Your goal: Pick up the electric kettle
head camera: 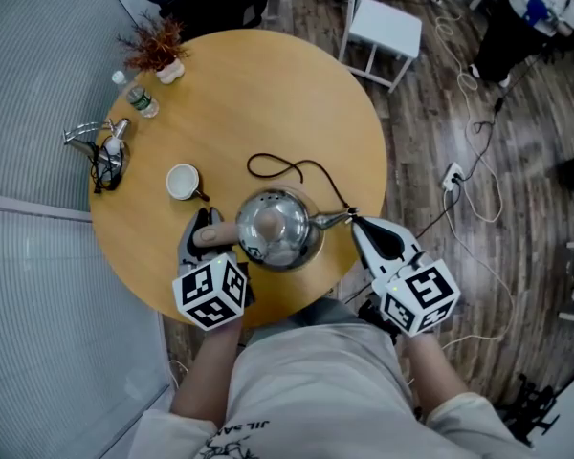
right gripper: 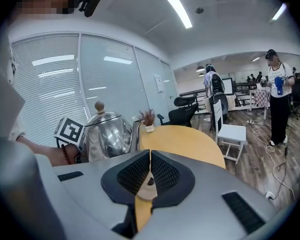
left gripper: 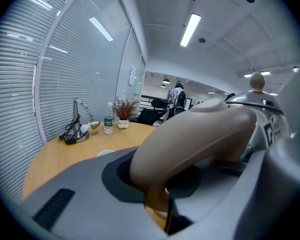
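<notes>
Clamping kettle handle (left gripper: 200,134), left fingers (left gripper: 75,189) (right fingers (right gripper: 166,174) pinching spout (head camera: 330,220))

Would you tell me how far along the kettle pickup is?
Done: the left gripper is clamped on the handle of the kettle; the right gripper, jaws together, sits at the spout tip. In hand: the kettle, at the near edge of the table. Left: a clear lift; whether it has left the table is unclear.

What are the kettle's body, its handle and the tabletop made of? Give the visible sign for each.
Kettle body: polished metal, likely stainless steel; it mirrors the room.
Handle: smooth matte beige, probably plastic, though painted wood is possible; no grain shows.
Tabletop: light wood or wood-look laminate, satin finish; warm even tone with a faint sheen.
</notes>
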{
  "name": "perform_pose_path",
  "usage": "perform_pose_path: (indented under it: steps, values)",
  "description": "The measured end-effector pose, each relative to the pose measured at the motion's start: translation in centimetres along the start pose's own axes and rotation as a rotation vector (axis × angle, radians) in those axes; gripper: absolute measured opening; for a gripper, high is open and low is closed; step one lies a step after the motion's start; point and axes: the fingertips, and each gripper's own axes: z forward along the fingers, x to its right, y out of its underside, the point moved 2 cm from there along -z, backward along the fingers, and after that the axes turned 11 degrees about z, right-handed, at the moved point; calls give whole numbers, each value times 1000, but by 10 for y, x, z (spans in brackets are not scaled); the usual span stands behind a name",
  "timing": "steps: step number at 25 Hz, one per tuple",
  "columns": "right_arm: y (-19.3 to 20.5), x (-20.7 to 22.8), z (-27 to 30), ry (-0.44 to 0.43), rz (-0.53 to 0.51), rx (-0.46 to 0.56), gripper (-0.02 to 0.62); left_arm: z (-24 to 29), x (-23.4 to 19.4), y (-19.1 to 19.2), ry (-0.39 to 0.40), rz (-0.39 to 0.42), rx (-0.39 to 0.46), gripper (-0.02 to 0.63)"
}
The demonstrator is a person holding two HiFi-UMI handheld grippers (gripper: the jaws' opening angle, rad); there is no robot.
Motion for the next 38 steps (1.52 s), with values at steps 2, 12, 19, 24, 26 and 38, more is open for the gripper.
perform_pose_path:
  steps: [2,12,19,24,26,38]
  values:
    - [-4,-3,-4,-1,-4,11,32,-8,-1,-2,3,-4,3,60]
    - [-12,-14,-20,-3,-33,52,32,-46,-12,1,-2,-21,7,60]
    - [-5,-24,-24,-12,-20,56,32,-65,-19,6,11,-51,-2,60]
    - [-3,-26,-31,-17,-24,55,32,-76,-13,4,21,-64,10,60]
    - [-1,-28,-32,-18,-26,54,32,-79,-11,3,25,-61,16,60]
    - [2,-39,-28,-32,-46,42,32,-82,-12,-1,37,-49,31,60]
